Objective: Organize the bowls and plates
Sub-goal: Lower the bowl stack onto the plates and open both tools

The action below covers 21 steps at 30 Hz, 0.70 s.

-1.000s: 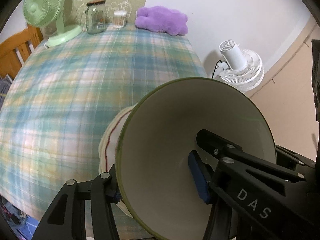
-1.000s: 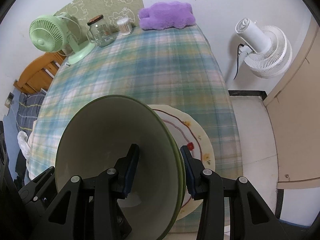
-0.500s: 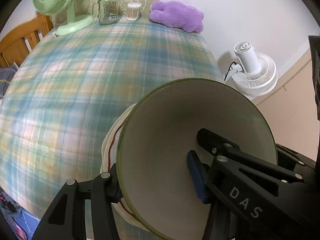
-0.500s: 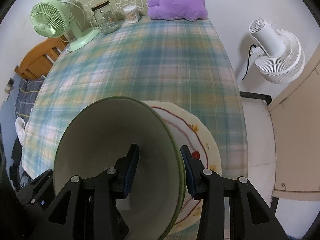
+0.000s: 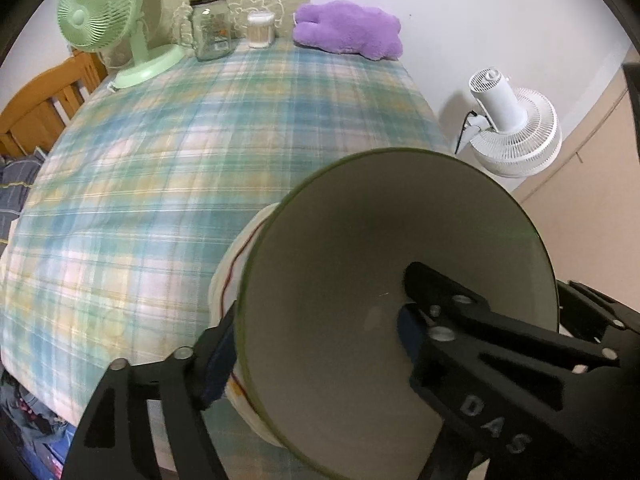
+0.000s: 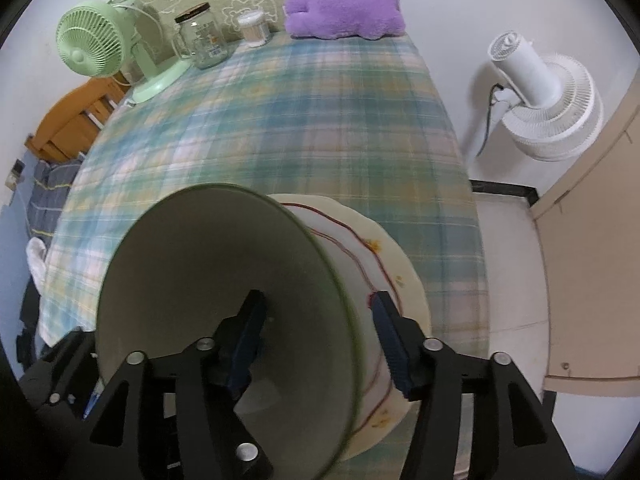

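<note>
I have both claws straddling opposite walls of the green-rimmed bowl (image 5: 360,280), which sits on the cream plate (image 6: 384,264) near the front edge of the plaid tablecloth (image 5: 160,160). My left gripper (image 5: 316,340) is opening, one finger outside the bowl's wall and one inside, and I see its pads clear of the rim. My right gripper (image 6: 316,340) is opening too; its outer pad (image 6: 390,344) stands visibly off the wall over the plate, so neither claw is pinching the bowl now. My worry is the exit: each inner finger sits deep in the bowl, so if I pull back at a slant, I judge a pad could hook the rim and tip the bowl off the plate. The plate lies close to the table edge, so a nudge toward me could slide the pair over.
</note>
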### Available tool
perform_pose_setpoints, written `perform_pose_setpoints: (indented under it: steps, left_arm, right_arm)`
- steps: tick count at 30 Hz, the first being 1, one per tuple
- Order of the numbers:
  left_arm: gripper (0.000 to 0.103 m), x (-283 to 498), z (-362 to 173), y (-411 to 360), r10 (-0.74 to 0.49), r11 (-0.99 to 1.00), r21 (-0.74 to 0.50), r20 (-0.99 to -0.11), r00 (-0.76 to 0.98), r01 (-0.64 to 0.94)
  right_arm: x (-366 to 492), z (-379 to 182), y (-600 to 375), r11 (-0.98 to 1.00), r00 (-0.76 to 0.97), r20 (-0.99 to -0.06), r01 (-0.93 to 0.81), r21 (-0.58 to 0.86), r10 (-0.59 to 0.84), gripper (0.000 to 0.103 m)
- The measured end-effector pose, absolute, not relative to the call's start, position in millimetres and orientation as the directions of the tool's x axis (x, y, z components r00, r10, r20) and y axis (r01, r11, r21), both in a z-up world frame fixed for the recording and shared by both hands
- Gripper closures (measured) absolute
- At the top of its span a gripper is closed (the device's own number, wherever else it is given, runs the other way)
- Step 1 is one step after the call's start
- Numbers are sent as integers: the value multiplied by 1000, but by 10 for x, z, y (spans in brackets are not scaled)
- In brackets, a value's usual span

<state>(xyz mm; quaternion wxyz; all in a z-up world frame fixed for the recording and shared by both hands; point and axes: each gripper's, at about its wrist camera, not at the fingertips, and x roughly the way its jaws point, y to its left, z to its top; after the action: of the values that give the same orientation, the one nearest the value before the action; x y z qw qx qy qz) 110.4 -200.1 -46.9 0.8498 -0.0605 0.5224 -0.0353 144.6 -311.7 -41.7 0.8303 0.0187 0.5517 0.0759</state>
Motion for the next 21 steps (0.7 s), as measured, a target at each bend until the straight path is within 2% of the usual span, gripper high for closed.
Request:
perform_pose_setpoints:
  steps: [4,10,21]
  left_arm:
    - [14,1019,-343,-1988,-88,994,-111,-863,498,-16]
    - [13,902,-90,-1867,-35,996,-75,-813,581,-44]
    - [11,685,256,-1225,-30,997,-70,-709,704,-29]
  right_arm:
    - [1376,-306,-3198,991,423,-897,-86,105,132,32]
    - [1232,-31,-3230,995,515,-852,-58,80,99,32]
    - [924,448,-2810,999,665,-747,18,32,12,32]
